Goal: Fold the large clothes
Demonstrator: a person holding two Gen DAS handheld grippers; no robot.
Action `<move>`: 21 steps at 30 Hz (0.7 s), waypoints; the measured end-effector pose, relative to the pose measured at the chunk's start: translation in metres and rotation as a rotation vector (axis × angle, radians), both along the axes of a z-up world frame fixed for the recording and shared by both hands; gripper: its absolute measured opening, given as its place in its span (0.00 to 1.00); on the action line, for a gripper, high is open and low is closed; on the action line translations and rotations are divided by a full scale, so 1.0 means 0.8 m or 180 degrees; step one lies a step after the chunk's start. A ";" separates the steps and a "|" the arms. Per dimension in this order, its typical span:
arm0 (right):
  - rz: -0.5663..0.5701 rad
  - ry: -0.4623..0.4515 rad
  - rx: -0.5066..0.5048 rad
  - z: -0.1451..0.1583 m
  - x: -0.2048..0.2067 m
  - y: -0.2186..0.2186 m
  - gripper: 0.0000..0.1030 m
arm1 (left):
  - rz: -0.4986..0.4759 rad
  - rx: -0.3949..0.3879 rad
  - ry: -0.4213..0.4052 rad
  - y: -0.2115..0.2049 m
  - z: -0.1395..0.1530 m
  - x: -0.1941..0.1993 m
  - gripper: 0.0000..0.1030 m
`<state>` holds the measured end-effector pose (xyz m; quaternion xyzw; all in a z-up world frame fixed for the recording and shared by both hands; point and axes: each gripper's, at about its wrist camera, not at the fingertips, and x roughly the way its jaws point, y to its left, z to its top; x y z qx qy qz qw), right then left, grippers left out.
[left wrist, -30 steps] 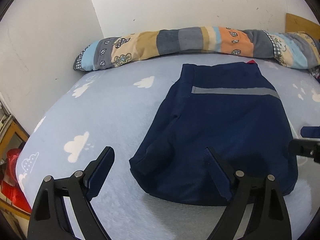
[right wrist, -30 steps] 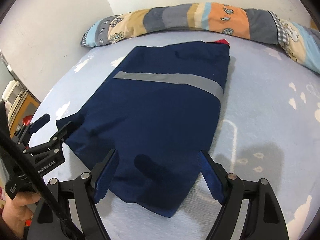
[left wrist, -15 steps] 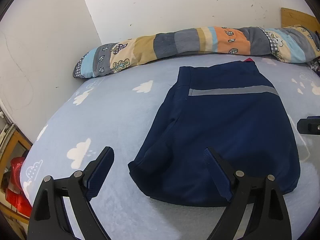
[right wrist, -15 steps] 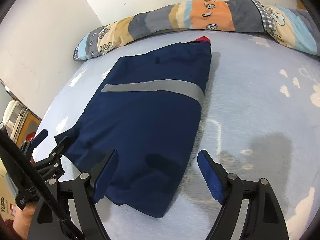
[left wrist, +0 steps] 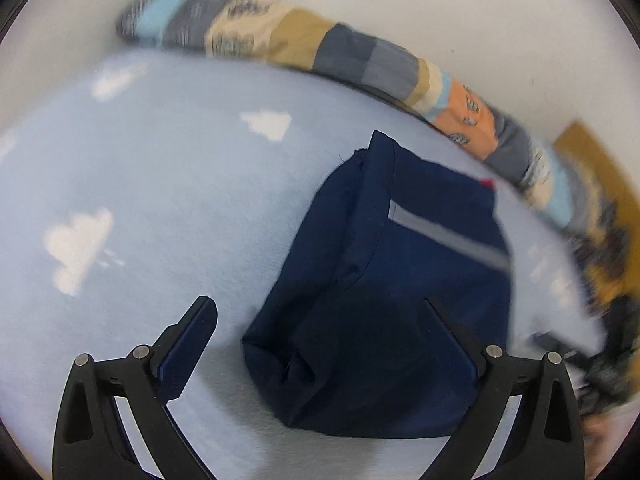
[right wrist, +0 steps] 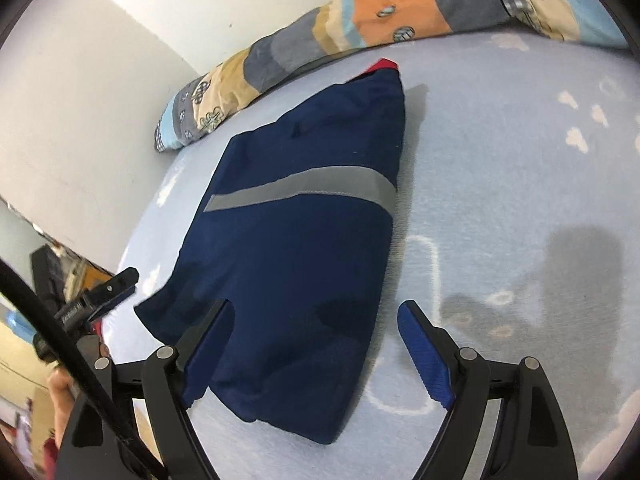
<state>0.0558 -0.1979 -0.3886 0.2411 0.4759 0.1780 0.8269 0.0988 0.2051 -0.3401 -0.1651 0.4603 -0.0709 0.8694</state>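
Note:
A navy garment point(left wrist: 404, 280) with a grey reflective stripe lies folded on the bed, a red bit showing at its far end. My left gripper point(left wrist: 318, 312) hovers over its near left corner. Its jaws are opening, the cloth lies between them, and the pads press on nothing. In the right wrist view the same garment point(right wrist: 300, 240) runs away from me. My right gripper point(right wrist: 316, 308) stands open over its near edge, left finger above the cloth, right finger above the sheet. The left gripper point(right wrist: 104, 294) shows at the garment's left side.
The light blue sheet point(left wrist: 160, 200) with white clouds covers the bed. A patchwork bolster point(right wrist: 320, 40) lies along the far wall. White walls close the far and left sides. A hand point(right wrist: 60, 392) and furniture show past the bed's left edge.
The left view has swung and rolled, so the garment now appears tilted and blurred, and the left jaws stand wider. The right view has rolled and shifted. The garment has not moved.

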 end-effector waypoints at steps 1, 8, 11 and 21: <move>-0.0008 0.0034 0.0084 -0.004 0.003 -0.004 0.85 | -0.0029 -0.0226 0.0081 0.009 -0.006 0.008 0.97; -0.0004 0.0222 0.0514 -0.032 0.024 -0.019 0.85 | -0.0333 -0.0968 0.0537 0.019 -0.054 0.058 0.97; -0.0029 0.0274 0.0558 -0.041 0.033 -0.021 0.85 | -0.0388 -0.1081 0.0641 0.014 -0.069 0.073 0.97; 0.0006 0.0412 0.0632 -0.073 0.064 -0.009 0.86 | -0.0559 -0.1271 0.0963 -0.005 -0.111 0.118 0.99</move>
